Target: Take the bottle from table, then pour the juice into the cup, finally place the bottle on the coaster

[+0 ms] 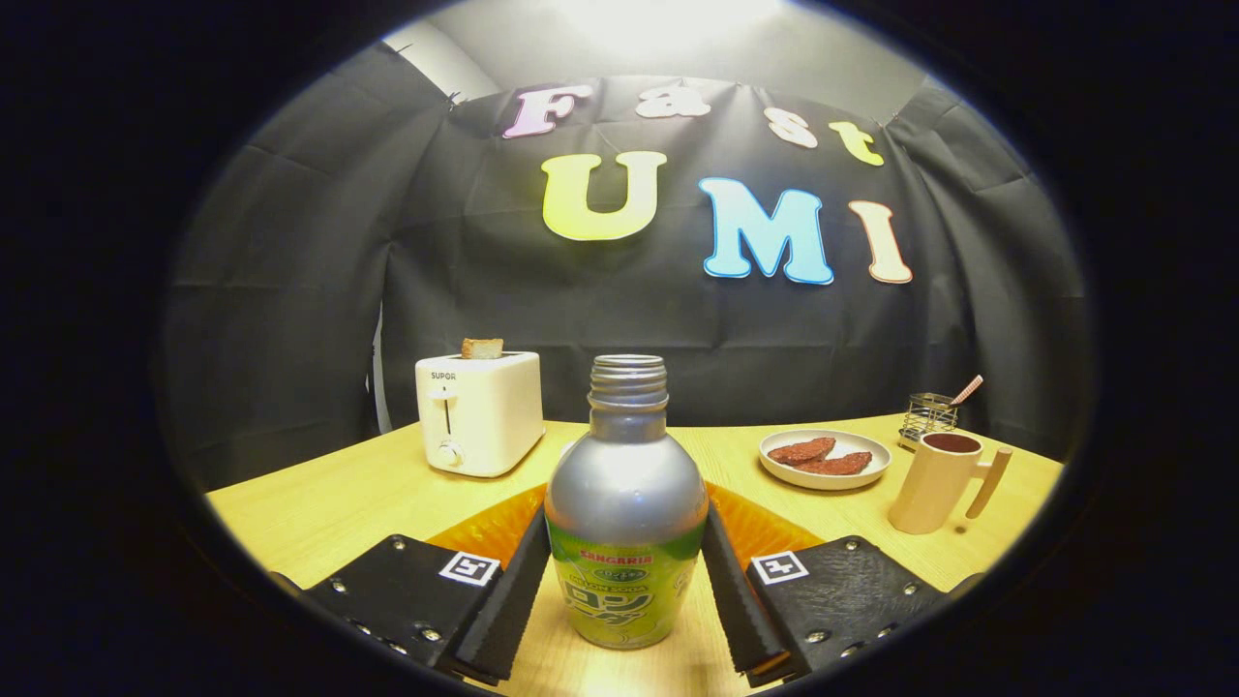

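A silver metal bottle (624, 484) with a green label and no cap stands upright between my fingers. Both fingers press on its sides, so my gripper (624, 542) is shut on it. An orange coaster (484, 530) lies on the wooden table just behind the bottle and shows on both sides of it; whether the bottle's base rests on it is hidden. A beige cup (937, 481) with a side handle stands beyond my right finger, well to the right of the bottle.
A white toaster (479, 413) with a slice of toast sits beyond the left finger. A white plate (825, 474) with dark food lies left of the cup, and a small wire holder (928, 416) stands behind the cup. The table (319, 503) ends at the black cloth wall.
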A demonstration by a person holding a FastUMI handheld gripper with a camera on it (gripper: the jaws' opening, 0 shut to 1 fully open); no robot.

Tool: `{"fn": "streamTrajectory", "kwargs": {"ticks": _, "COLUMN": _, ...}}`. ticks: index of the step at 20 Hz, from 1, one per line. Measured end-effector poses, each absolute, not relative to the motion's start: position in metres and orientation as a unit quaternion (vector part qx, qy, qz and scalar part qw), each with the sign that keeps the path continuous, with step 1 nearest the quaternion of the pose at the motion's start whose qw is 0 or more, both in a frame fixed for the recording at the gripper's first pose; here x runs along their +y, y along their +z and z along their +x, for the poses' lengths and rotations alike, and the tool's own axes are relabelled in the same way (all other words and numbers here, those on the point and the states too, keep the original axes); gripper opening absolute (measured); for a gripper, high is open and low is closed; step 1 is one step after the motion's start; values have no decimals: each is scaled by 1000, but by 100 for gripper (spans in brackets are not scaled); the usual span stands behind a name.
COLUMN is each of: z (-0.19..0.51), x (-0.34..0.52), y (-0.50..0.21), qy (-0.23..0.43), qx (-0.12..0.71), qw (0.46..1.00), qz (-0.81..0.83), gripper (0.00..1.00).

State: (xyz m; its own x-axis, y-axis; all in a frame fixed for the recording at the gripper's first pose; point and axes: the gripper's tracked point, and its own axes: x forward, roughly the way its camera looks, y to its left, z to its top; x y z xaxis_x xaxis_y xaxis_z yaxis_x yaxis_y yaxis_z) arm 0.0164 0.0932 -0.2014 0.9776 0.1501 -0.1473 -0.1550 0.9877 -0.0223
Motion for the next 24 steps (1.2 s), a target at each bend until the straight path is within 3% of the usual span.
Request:
{"fn": "streamTrajectory", "kwargs": {"ticks": 11, "z": 46, "x": 26, "y": -146, "qy": 18, "qx": 38, "qw": 996, "qz": 75, "gripper": 78}}
{"fn": "streamTrajectory", "kwargs": {"ticks": 24, "z": 99, "x": -50, "y": -150, "qy": -20, "qx": 49, "qw": 955, "qz": 291, "gripper": 78}}
